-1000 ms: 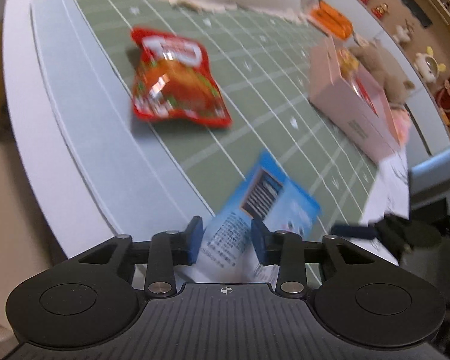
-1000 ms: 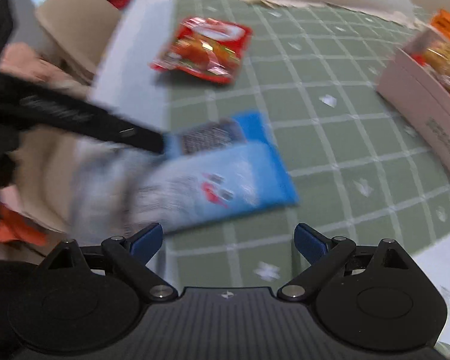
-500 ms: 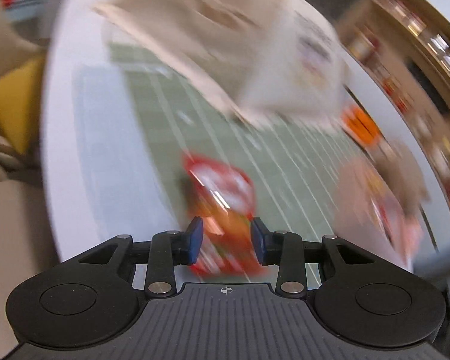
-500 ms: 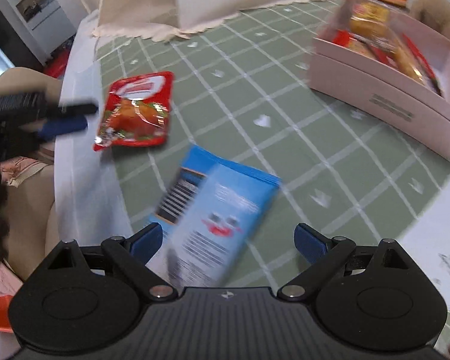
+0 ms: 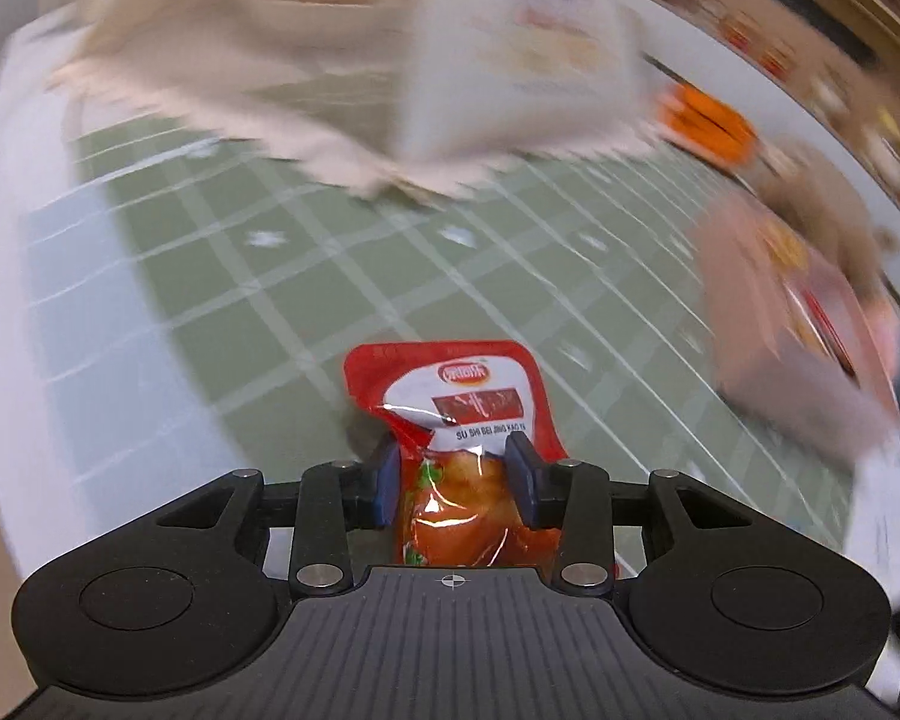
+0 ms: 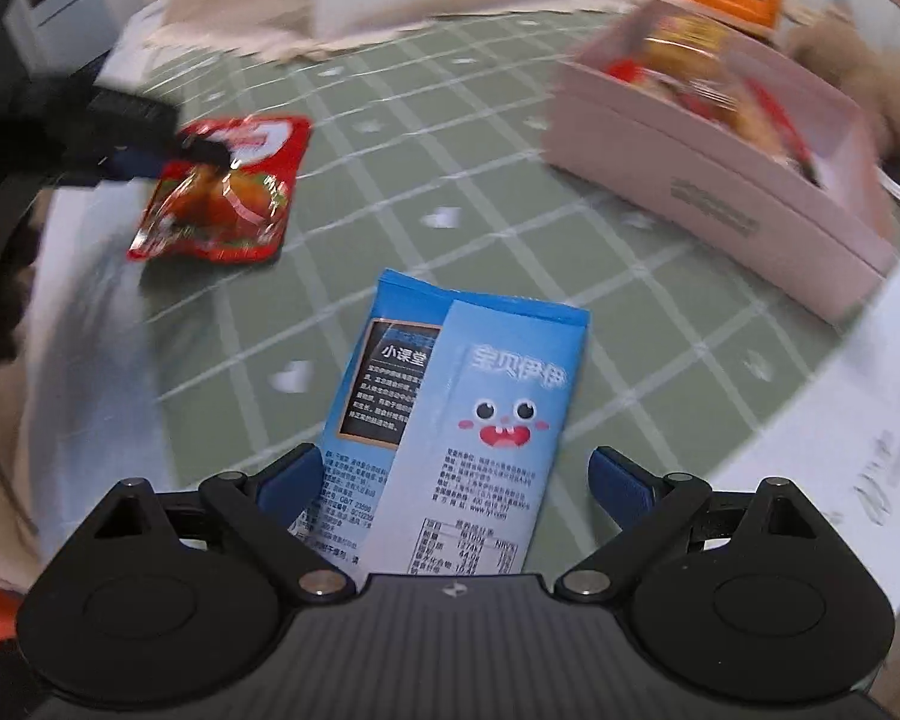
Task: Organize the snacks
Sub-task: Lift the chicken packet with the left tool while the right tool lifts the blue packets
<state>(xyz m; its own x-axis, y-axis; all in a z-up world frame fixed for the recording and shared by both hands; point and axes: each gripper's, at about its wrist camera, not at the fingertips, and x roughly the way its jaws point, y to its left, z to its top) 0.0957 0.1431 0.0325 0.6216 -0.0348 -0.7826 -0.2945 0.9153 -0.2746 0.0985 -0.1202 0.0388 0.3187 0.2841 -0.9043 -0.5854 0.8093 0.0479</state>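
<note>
My left gripper and right gripper: black ribbed housings, silver pivot screws, blue finger pads.

A home dining area. My tongs work over a round white table laid with a green checked cloth; a cream lace-edged cloth, a plush toy and shelves of small ornaments mark the room as domestic.

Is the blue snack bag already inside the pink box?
No, the blue snack bag lies flat on the green checked cloth, between the open fingers of the right gripper, apart from the pink box.
</note>
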